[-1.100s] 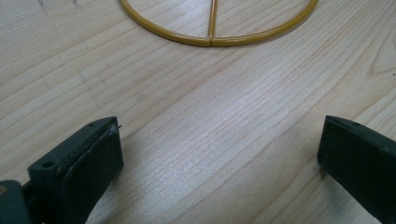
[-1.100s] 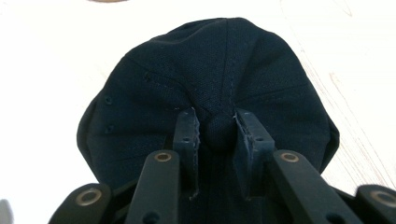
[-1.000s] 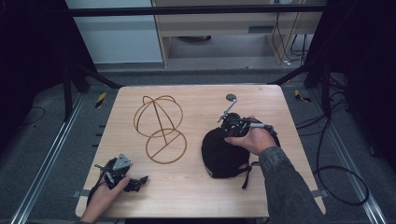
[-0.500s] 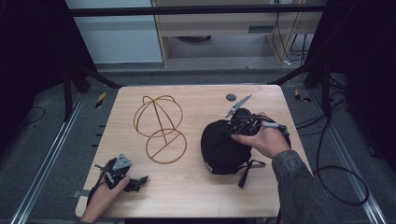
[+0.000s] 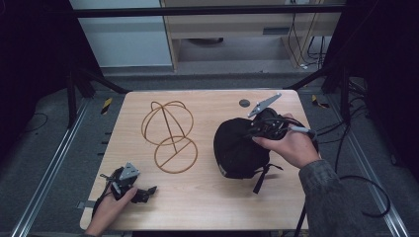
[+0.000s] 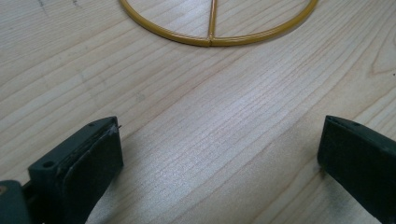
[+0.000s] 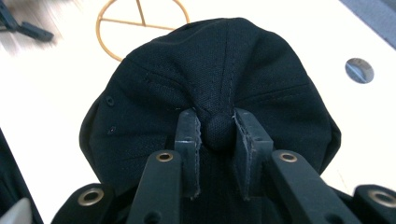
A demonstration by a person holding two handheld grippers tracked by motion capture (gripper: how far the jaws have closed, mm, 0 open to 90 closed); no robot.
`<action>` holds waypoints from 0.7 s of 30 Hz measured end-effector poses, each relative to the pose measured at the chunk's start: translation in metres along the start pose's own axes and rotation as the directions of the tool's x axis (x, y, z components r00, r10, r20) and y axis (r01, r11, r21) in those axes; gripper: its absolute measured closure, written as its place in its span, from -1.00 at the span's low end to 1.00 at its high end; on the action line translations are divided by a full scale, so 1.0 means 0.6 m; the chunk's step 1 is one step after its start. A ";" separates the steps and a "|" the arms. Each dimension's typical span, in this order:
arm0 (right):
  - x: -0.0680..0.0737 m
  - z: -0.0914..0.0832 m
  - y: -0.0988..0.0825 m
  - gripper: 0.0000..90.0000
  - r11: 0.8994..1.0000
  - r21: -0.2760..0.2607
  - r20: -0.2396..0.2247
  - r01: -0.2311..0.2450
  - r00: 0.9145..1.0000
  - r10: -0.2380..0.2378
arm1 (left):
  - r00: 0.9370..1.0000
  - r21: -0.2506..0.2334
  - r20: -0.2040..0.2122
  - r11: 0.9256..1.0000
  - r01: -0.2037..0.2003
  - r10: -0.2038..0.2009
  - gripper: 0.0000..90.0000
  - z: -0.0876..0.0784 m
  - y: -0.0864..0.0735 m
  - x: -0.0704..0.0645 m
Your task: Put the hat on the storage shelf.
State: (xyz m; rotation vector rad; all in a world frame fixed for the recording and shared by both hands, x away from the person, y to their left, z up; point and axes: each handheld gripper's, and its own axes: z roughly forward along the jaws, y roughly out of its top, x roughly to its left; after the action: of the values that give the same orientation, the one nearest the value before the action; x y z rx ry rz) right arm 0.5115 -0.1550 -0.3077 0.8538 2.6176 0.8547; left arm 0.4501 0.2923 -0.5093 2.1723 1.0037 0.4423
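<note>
Right tool (image 7: 217,133) pinching black cap (image 7: 154,93) by its top button (image 7: 217,132)

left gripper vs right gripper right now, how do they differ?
The left gripper has its jaws wide apart with only bare table between them; the right gripper is shut on the top button of the black cap. The left gripper lies low on the table near the front edge; the right gripper is over the cap, to the right of the gold wire stand. Each is held in one hand.
</note>
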 end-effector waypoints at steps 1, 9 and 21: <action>-0.001 -0.004 0.000 0.63 1.000 -0.011 0.004 0.005 1.000 -0.004 | 1.000 0.000 0.000 1.000 0.000 0.000 -1.00 0.000 0.000 0.000; -0.003 -0.029 0.001 0.63 0.999 -0.052 0.021 -0.006 1.000 0.007 | 1.000 0.000 0.000 1.000 0.000 0.000 -1.00 0.000 0.000 0.000; -0.001 -0.069 0.017 0.63 0.996 -0.094 0.042 0.004 0.999 0.000 | 1.000 0.001 0.000 1.000 0.000 0.000 -1.00 0.000 0.000 0.000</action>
State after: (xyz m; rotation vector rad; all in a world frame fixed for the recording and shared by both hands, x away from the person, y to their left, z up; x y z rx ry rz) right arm 0.4999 -0.1672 -0.2686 0.8353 2.5201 0.9411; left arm 0.4500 0.2923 -0.5093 2.1729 1.0041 0.4418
